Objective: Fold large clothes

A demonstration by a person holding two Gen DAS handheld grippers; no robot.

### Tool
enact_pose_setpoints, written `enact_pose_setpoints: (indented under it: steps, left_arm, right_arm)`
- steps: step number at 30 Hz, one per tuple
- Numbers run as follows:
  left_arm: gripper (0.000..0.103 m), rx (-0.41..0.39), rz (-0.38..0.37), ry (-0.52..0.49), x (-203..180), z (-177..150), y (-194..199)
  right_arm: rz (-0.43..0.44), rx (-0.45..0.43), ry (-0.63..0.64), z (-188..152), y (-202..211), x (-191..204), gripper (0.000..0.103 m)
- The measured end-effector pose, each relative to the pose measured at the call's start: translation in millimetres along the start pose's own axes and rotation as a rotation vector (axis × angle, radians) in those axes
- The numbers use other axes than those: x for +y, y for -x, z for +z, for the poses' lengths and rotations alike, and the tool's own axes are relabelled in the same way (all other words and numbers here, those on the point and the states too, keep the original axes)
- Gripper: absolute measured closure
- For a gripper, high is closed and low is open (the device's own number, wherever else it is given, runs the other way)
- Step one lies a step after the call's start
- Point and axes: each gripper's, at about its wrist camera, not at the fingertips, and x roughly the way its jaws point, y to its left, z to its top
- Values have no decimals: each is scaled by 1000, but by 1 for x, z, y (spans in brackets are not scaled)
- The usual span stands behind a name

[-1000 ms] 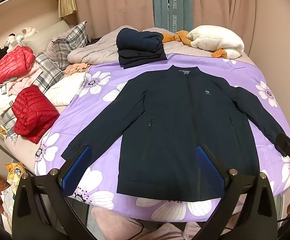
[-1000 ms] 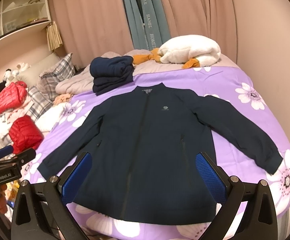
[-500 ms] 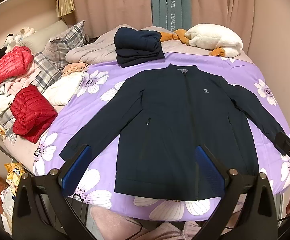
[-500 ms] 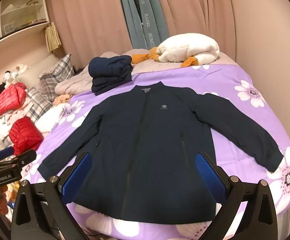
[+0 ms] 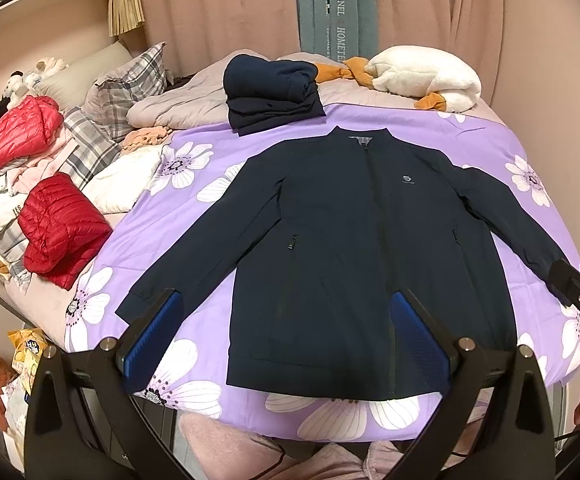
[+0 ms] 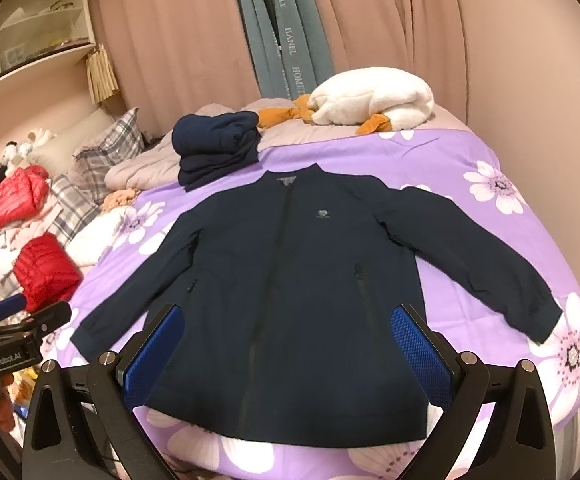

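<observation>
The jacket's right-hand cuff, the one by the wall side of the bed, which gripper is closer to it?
Right. The right gripper hangs open over the hem, beside that cuff. The left gripper is open too, toward the opposite sleeve.

— Ahead of the left gripper (image 5: 286, 334), between its spread fingers: navy jacket (image 5: 353, 248), smooth matt woven cloth. Beneath, purple flowered bedspread (image 5: 194, 216), soft matt cotton-like.

— Pads (image 6: 421, 354) on the right gripper (image 6: 288, 356)?

— Blue, rough dimpled rubbery texture, on matt black plastic arms with shiny metal screws.

— Further left?

— Red puffer jackets (image 5: 60, 226), quilted, faintly glossy. Far beyond, white plush toy (image 5: 425, 78), fluffy.
</observation>
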Motion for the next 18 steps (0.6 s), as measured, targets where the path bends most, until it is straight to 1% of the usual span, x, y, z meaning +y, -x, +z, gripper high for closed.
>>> enact_pose_setpoints:
  steps: [18]
  left_arm:
    - [0,9,3,3,-3,-1,-2]
  right_arm:
    - [-1,-1,0,3,0,-2,0]
